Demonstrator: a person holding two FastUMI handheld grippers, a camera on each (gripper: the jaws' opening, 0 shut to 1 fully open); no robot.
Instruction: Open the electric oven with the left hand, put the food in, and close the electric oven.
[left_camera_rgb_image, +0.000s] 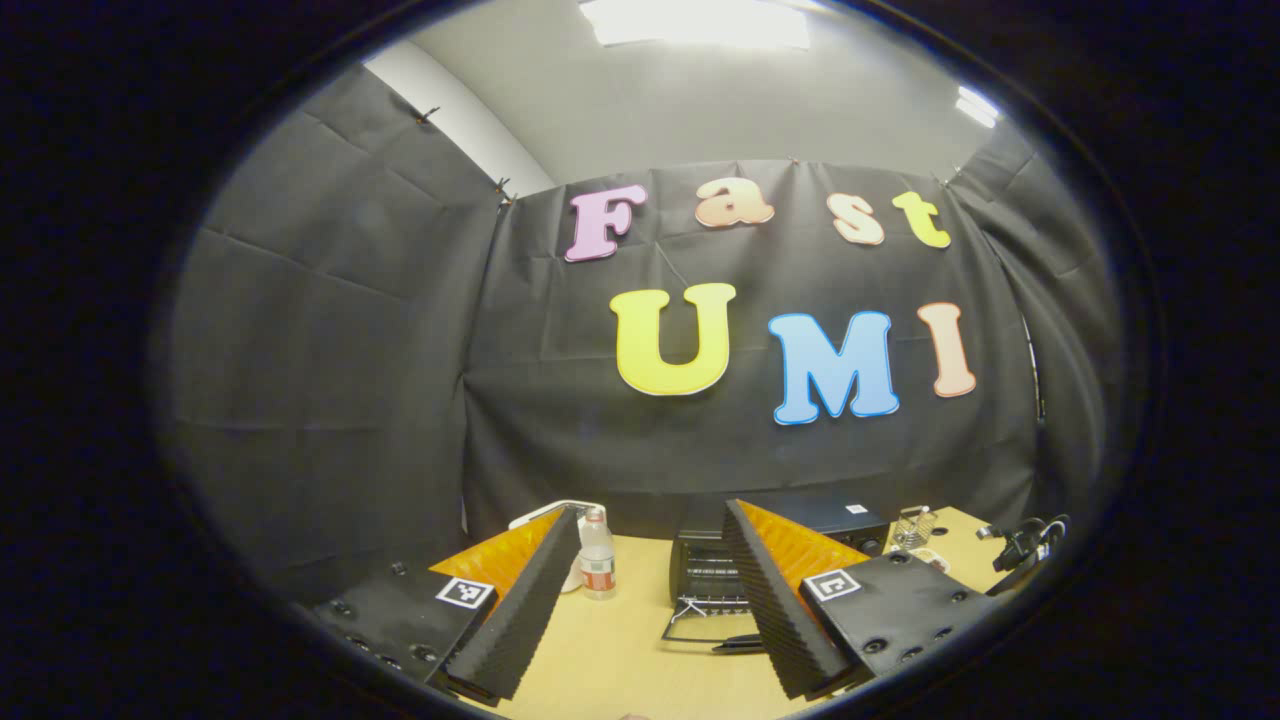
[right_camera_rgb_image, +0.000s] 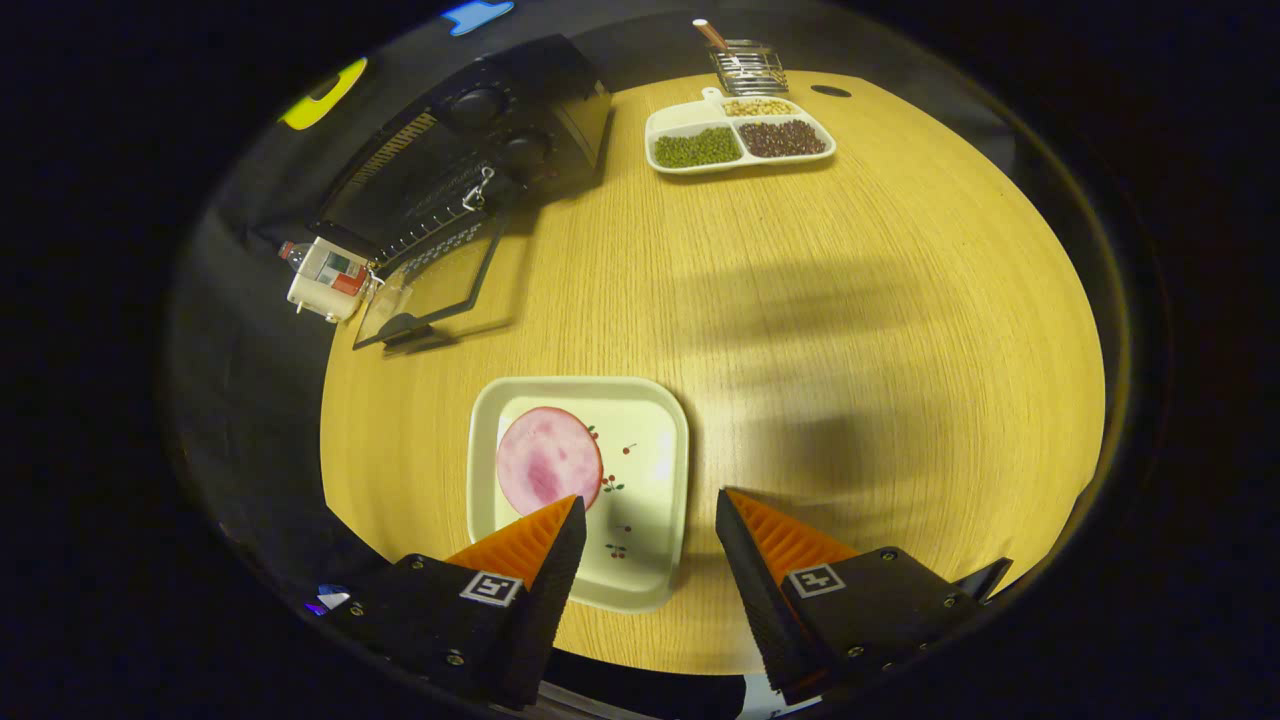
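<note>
The black electric oven (left_camera_rgb_image: 800, 530) stands at the back of the wooden table, its glass door (left_camera_rgb_image: 700, 622) folded down open. My left gripper (left_camera_rgb_image: 650, 510) hovers open and empty, well in front of the oven. In the right gripper view the oven (right_camera_rgb_image: 470, 150) is at the upper left with its door (right_camera_rgb_image: 440, 285) lying open. A round pink slice of ham (right_camera_rgb_image: 548, 460) lies on a square cream plate (right_camera_rgb_image: 650, 440). My right gripper (right_camera_rgb_image: 650, 545) is open above the plate's near edge, one finger over the slice's rim, holding nothing.
A plastic bottle (left_camera_rgb_image: 597, 565) and a white object stand left of the oven. A divided white tray (right_camera_rgb_image: 740, 135) of beans and a wire basket (right_camera_rgb_image: 748, 65) sit at the table's far side. Bare tabletop (right_camera_rgb_image: 850, 330) spreads to the right of the plate.
</note>
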